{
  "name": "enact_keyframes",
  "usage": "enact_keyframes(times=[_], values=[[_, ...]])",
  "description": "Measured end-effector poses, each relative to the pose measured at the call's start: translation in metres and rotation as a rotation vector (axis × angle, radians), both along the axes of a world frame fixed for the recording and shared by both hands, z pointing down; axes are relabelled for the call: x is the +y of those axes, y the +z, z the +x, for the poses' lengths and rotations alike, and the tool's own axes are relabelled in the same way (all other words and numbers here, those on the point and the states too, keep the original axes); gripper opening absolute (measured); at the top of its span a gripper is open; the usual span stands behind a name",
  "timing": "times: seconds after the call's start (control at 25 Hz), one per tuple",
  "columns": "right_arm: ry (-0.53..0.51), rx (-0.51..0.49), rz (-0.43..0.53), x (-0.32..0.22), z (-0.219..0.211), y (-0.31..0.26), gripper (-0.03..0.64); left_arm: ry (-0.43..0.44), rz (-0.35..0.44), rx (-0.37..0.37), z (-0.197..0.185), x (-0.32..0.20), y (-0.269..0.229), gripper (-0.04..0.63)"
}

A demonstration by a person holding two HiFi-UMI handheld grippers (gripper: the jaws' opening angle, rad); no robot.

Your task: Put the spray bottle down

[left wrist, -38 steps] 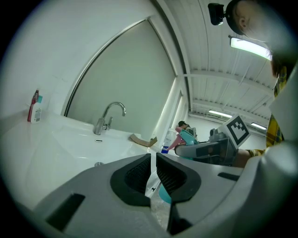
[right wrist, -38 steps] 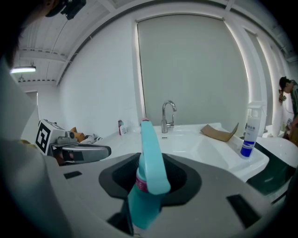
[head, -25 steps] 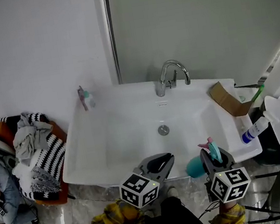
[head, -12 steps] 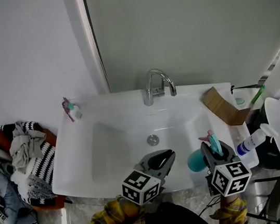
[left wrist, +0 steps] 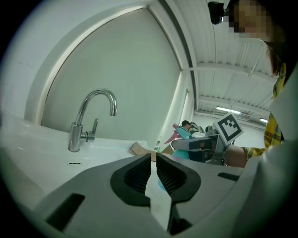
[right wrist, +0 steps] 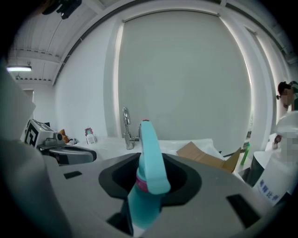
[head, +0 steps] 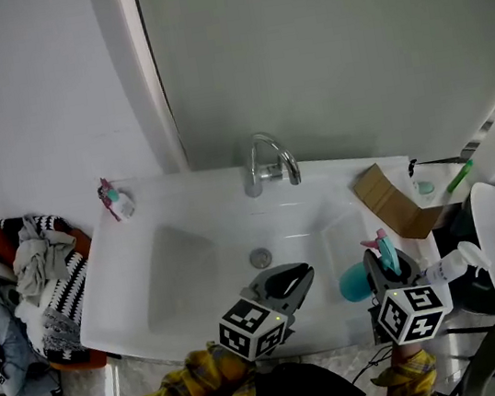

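- Gripping the teal spray bottle by its neck, the right gripper holds its jaws partly spread around it; the left gripper, alongside to its left, is closed to a sliver on nothing.
- The bottle's long axis runs near upright, trigger head above the jaws, nozzle pointing ahead of the claw toward the faucet.
- Only the head view shows the bottle's round body hanging below the claw over the sink; the right gripper view shows just neck and head.

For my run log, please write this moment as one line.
right gripper: shut on spray bottle | left gripper: shut, empty | spray bottle: not yet down, over sink
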State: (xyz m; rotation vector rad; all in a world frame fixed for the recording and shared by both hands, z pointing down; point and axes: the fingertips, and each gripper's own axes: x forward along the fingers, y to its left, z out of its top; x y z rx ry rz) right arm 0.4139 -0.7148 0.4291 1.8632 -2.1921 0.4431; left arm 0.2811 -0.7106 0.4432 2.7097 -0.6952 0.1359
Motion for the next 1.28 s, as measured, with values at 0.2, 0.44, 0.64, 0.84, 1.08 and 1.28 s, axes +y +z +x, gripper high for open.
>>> enact_keyframes(times=[0.2,0.44,0.64,0.84,1.08,1.28], values=[[0.035,0.008,-0.011,-0.012,0.029,0.008,0.121,0.009,-0.005,0.0,0.022,-0.01,0.003,0.037],[0.089,0.059,-0.013,-0.024,0.06,0.019,0.121,0.015,-0.013,-0.002,0.044,-0.018,0.01,0.037],[0.129,0.092,-0.007,-0.036,0.08,0.028,0.121,0.013,-0.021,-0.007,0.057,-0.024,0.015,0.037],[0.175,0.12,0.001,-0.047,0.102,0.034,0.121,0.007,-0.026,-0.011,0.069,-0.032,0.019,0.037],[0.206,0.153,0.01,-0.061,0.12,0.037,0.121,0.009,-0.036,-0.02,0.08,-0.036,0.026,0.037],[0.214,0.196,0.014,-0.069,0.128,0.037,0.121,-0.002,-0.041,-0.025,0.083,-0.041,0.03,0.037]])
